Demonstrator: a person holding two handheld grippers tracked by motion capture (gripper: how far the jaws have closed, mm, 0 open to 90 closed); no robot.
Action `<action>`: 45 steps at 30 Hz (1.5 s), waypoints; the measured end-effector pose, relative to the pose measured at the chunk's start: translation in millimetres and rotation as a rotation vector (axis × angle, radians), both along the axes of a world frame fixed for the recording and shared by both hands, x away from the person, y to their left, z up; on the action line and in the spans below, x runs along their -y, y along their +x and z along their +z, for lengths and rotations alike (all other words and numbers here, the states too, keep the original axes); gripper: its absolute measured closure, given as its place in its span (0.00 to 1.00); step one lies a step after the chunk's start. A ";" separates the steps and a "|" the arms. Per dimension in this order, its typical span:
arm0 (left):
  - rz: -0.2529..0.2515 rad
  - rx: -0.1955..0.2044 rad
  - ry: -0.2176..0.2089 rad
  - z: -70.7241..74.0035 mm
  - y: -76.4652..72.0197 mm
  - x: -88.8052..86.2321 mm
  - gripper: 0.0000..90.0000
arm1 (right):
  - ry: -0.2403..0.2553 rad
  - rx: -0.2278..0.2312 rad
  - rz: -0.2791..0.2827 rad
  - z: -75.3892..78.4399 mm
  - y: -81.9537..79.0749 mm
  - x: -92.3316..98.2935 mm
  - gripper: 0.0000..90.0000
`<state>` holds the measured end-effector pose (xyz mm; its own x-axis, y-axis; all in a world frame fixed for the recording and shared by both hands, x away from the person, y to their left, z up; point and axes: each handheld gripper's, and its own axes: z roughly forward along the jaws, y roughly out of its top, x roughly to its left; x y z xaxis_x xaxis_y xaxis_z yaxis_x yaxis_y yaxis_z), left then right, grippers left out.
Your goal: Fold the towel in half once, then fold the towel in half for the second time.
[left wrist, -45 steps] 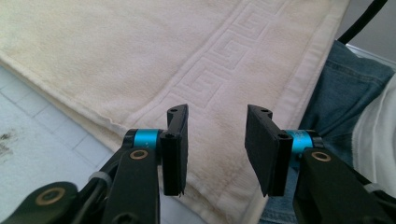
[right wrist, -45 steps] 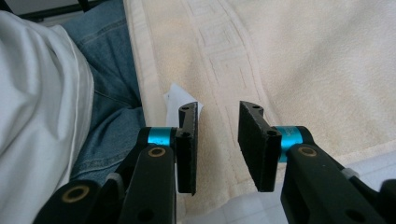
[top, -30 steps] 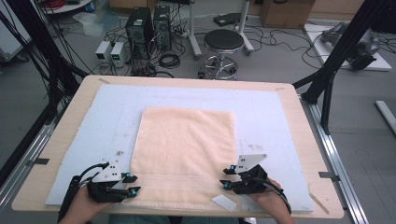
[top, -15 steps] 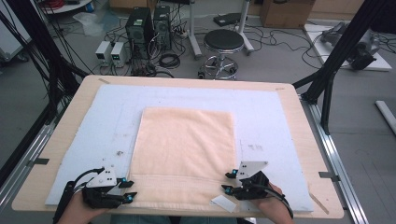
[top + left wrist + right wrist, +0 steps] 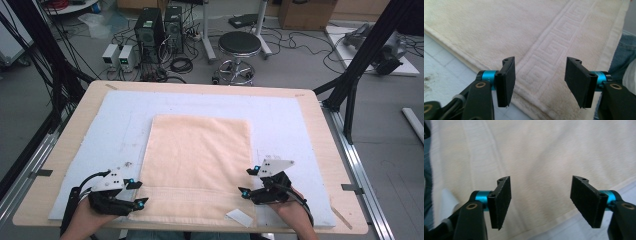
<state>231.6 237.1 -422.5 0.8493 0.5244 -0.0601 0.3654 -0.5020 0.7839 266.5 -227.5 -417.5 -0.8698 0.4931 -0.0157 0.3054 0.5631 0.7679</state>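
A peach towel (image 5: 200, 160) lies folded flat on a pale blue mat (image 5: 290, 125); a woven band runs along its near hem (image 5: 549, 50). At the towel's near left corner sits my left gripper (image 5: 137, 192), jaws apart over the hem band (image 5: 541, 82) with nothing pinched. My right gripper (image 5: 250, 180) is at the near right edge, its jaws apart above the cloth (image 5: 541, 202), pads clear of it. Both pairs of jaws have just been opening. The towel lies under them, not gripped.
The mat covers a wooden table (image 5: 75, 130). A small white tag (image 5: 239, 217) lies at the towel's near right corner. Beyond the far edge are a round stool (image 5: 240, 45) and computer boxes (image 5: 150, 30). Black frame posts (image 5: 365, 55) stand at the sides.
Both grippers' jaws stand wider apart than in the earlier frames. The hands have hardly shifted, and the towel lies flat as before.
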 end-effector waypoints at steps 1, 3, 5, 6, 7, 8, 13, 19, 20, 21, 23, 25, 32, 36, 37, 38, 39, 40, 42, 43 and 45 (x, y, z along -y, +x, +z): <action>0.005 0.000 -0.007 0.7 1.1 0.3 0.43 | 0.007 0.000 -0.008 0.8 2.2 0.3 0.33; 0.016 -0.003 -0.016 2.3 4.1 0.7 0.40 | 0.010 -0.001 -0.022 2.1 6.6 0.8 0.30; 0.021 -0.019 -0.032 3.6 8.1 1.0 0.37 | 0.009 0.010 -0.042 3.6 10.1 1.5 0.27; 0.025 -0.021 -0.034 4.5 10.2 1.2 0.35 | 0.005 0.019 -0.053 4.1 11.2 1.6 0.25; 0.041 -0.016 -0.039 5.3 12.6 2.5 0.32 | 0.002 0.026 -0.068 5.2 12.7 1.9 0.24; 0.046 -0.013 -0.039 6.0 14.3 2.9 0.29 | 0.008 0.030 -0.077 6.6 14.8 2.4 0.23; 0.058 -0.004 -0.051 10.6 27.0 9.1 0.19 | 0.026 0.031 -0.110 14.8 26.4 4.4 0.21; 0.076 0.014 -0.055 19.3 41.6 16.6 0.14 | 0.042 0.032 -0.128 22.7 44.2 5.1 0.20; 0.076 0.017 -0.057 20.9 43.8 17.3 0.14 | 0.046 0.021 -0.136 24.1 46.5 5.1 0.20; 0.080 0.017 -0.061 23.0 46.4 17.8 0.14 | 0.051 0.020 -0.137 25.3 49.4 5.1 0.20; 0.080 0.022 -0.070 25.9 49.2 17.9 0.14 | 0.055 0.021 -0.139 28.5 53.3 4.1 0.20; 0.084 0.029 -0.083 29.1 53.0 16.2 0.14 | 0.057 0.021 -0.132 30.2 56.2 2.2 0.20; 0.123 0.016 -0.087 33.0 66.3 8.8 0.15 | 0.048 0.004 -0.130 29.9 64.2 -1.7 0.20; 0.142 0.013 -0.101 36.4 75.6 5.0 0.17 | 0.029 0.002 -0.118 28.2 68.3 -6.5 0.20; 0.144 0.011 -0.101 37.3 77.1 4.4 0.17 | 0.030 0.004 -0.118 29.2 68.8 -7.6 0.20; 0.150 0.009 -0.102 38.4 79.0 4.1 0.17 | 0.032 0.002 -0.117 30.5 69.5 -8.2 0.20; 0.150 0.011 -0.101 39.7 81.2 3.3 0.17 | 0.032 0.005 -0.119 32.4 70.9 -8.6 0.20; 0.154 0.015 -0.108 41.1 83.8 2.9 0.18 | 0.030 0.006 -0.120 34.9 72.9 -9.0 0.20; 0.155 0.016 -0.104 43.9 88.4 3.0 0.18 | 0.030 0.011 -0.119 40.0 78.1 -9.7 0.20; 0.161 0.024 -0.101 46.4 91.8 3.6 0.18 | 0.029 0.010 -0.121 41.7 80.0 -10.1 0.20; 0.163 0.028 -0.099 49.6 96.9 4.8 0.18 | 0.017 0.005 -0.125 46.1 86.5 -12.0 0.20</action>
